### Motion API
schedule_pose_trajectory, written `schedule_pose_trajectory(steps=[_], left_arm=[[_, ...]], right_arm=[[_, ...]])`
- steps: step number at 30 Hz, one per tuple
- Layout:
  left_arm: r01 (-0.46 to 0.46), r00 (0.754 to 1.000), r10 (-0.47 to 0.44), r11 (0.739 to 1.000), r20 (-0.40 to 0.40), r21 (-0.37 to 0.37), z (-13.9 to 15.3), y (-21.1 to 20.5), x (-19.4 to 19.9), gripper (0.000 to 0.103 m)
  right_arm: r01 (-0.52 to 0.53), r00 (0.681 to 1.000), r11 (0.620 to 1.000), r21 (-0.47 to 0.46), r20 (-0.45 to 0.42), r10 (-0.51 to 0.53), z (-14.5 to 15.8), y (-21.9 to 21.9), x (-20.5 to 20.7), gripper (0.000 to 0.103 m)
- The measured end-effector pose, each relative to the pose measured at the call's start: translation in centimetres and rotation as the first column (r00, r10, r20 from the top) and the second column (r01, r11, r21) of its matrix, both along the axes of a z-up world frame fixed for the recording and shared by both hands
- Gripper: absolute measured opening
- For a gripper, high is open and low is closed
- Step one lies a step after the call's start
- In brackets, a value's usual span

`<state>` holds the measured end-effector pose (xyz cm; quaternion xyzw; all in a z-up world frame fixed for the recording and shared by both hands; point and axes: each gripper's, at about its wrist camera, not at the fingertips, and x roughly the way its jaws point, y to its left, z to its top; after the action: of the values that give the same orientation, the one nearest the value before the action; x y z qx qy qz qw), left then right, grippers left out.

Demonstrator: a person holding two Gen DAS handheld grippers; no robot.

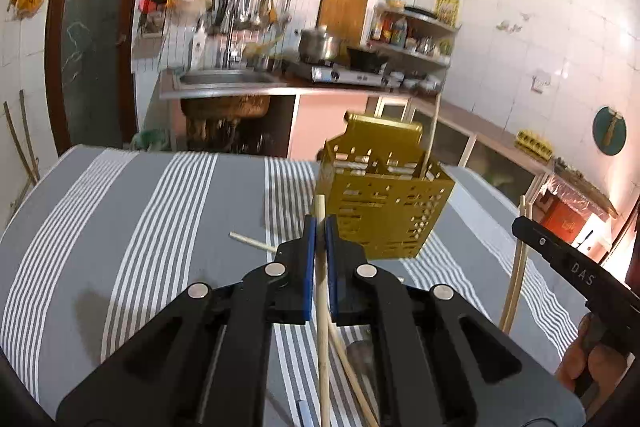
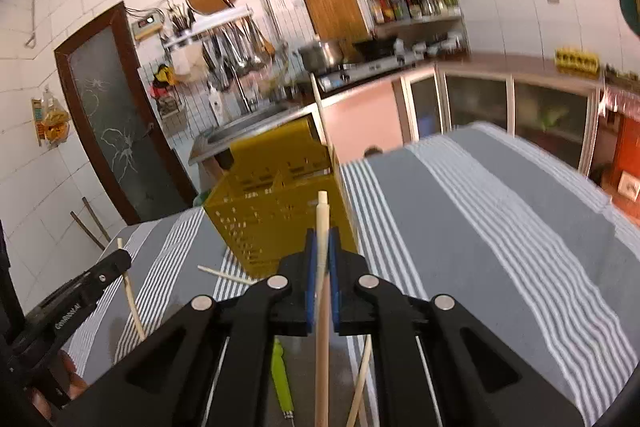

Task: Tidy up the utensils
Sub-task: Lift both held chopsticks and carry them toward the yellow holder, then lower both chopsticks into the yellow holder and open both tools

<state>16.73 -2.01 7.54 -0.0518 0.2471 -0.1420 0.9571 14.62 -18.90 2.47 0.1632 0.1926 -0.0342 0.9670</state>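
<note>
My left gripper [image 1: 321, 227] is shut on a pale wooden chopstick [image 1: 322, 347] that stands nearly upright between the blue pads, lifted off the striped tablecloth [image 1: 160, 227]. Just beyond and to the right stands the yellow perforated utensil holder [image 1: 384, 203] with one chopstick [image 1: 434, 131] standing in it. My right gripper [image 2: 322, 239] is shut on chopsticks [image 2: 322, 327], with the yellow holder [image 2: 276, 211] just ahead to the left. From each wrist view, the other gripper shows at the side: the right gripper [image 1: 520, 223] and the left gripper [image 2: 122, 259].
A loose chopstick [image 1: 252, 241] lies on the cloth left of the holder. More chopsticks [image 2: 360, 387] and a green-handled utensil [image 2: 282, 379] lie below my grippers. Beyond the table's far edge are the sink [image 1: 228, 79], the stove with a pot [image 1: 320, 45] and shelves.
</note>
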Motion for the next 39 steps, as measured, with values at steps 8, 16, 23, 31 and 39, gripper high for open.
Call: schedule_pose_trajectory(steps=[8, 16, 23, 31, 39], left_arm=[[-0.002, 0.998, 0.003, 1.0, 0.056, -0.017, 0.5, 0.5, -1.6, 0.004], [0.013, 0.993, -0.01, 1.0, 0.114, -0.027, 1.9, 0.6, -3.3, 0.004], [0.022, 0.988, -0.015, 0.999, 0.154, -0.041, 4.2, 0.1, -3.2, 0.004], [0.017, 0.979, -0.004, 0.998, 0.204, -0.065, 8.3, -0.6, -0.7, 0.004], [0.009, 0.959, 0.006, 0.999, 0.283, -0.053, 12.9, -2.0, 2.2, 0.004]], right_arm=[[-0.017, 0.996, 0.999, -0.038, 0.082, 0.02, 1.2, 0.3, -2.0, 0.006], [-0.019, 0.991, 0.999, -0.042, 0.131, 0.024, 2.5, 0.0, -3.3, 0.006], [-0.014, 0.987, 0.998, -0.056, 0.162, 0.023, 3.9, -0.1, -3.1, 0.006], [0.007, 0.976, 0.997, -0.08, 0.219, 0.01, 6.8, -0.6, -1.8, 0.006], [0.031, 0.947, 0.994, -0.103, 0.321, 0.004, 11.7, -1.3, 1.0, 0.006]])
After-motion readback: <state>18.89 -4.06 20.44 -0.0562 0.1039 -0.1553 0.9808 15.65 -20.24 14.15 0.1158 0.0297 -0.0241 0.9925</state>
